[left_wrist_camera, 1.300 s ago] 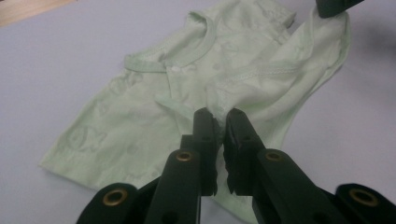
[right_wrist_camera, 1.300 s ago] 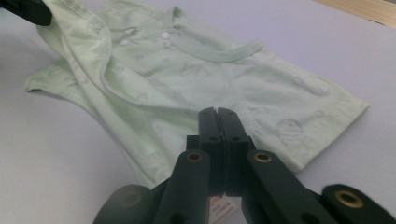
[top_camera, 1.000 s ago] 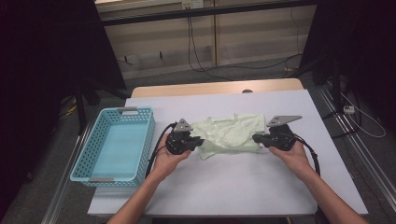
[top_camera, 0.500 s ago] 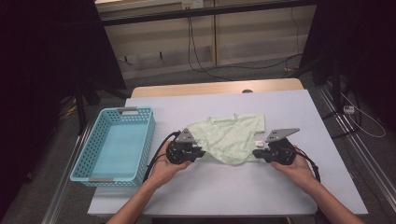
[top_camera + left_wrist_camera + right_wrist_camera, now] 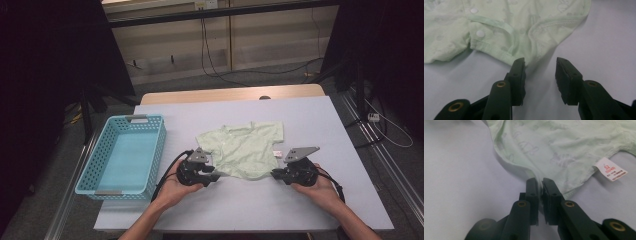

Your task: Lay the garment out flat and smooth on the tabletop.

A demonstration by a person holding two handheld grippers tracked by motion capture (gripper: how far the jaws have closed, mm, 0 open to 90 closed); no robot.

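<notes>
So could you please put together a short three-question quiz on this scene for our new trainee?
1. True or false: the left gripper is clamped on the pale green baby garment.
2. Where does the light blue plastic basket stand? A) to the left of the garment B) on top of the garment C) behind the right gripper
3. What does the right gripper have between its jaws?

Key
1. False: its jaws stand apart, having just been opening, with the hem at the tip of one jaw and nothing between them.
2. A
3. A thin fold of the garment's edge, near the white size label.
</notes>
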